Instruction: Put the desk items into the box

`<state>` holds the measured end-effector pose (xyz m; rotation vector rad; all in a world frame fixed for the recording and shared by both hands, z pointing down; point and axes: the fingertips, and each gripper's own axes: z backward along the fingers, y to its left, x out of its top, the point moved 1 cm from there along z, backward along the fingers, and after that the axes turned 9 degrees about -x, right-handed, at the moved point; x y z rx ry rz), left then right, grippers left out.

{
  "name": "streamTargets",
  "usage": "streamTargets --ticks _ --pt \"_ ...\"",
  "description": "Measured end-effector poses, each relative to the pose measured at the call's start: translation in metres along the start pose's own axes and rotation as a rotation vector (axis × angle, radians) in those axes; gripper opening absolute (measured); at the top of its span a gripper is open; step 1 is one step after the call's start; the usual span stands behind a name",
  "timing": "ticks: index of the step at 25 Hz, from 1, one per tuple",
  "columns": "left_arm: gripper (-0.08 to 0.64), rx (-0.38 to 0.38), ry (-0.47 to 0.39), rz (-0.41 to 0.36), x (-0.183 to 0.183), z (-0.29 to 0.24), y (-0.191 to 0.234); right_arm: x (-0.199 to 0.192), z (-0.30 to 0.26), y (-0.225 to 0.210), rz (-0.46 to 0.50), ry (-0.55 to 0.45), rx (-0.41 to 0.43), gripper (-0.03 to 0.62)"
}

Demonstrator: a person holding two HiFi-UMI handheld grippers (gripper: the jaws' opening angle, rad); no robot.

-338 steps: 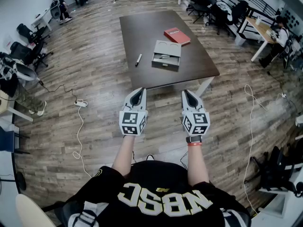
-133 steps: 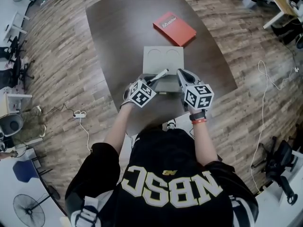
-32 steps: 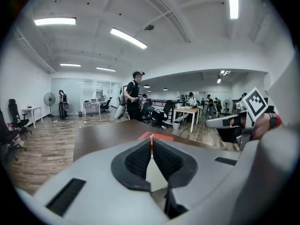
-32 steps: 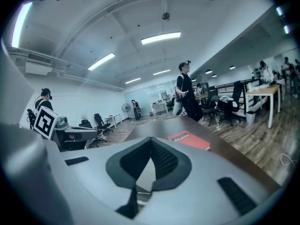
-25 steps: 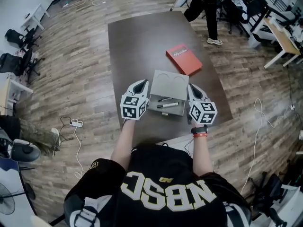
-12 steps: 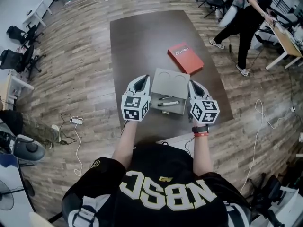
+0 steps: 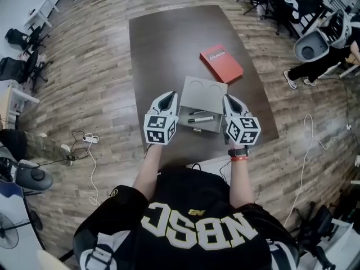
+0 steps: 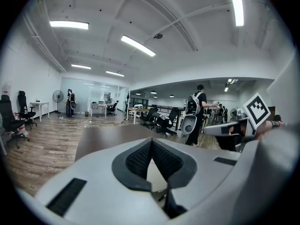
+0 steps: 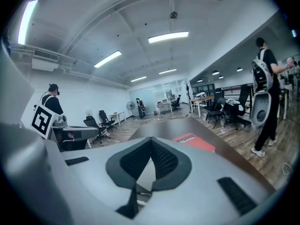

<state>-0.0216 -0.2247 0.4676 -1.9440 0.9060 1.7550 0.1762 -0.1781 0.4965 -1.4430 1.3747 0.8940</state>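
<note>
pens [image 7: 200, 117] lay inside open box [image 7: 203, 90] | red book [image 7: 221, 64] sat on table [image 7: 163, 44] just beyond box, looked left to pack | left gripper [image 7: 169, 95], right gripper [image 7: 227, 98] clenched, empty, flanking box

Head view looks steeply down; others level, sharing the table [image 7: 163, 44]

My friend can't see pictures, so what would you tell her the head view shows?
Seen from above, a person holds the left gripper and the right gripper, jaws shut and empty, on either side of an open grey box on a dark table. The box holds pens, and a red book lies on the table beyond it.
</note>
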Motion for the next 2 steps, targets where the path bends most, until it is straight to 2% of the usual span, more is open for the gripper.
streamTargets --ticks 2 --pt "0.015 -0.005 0.043 0.015 -0.021 0.001 0.003 -0.007 -0.004 0.001 0.002 0.014 0.003 0.009"
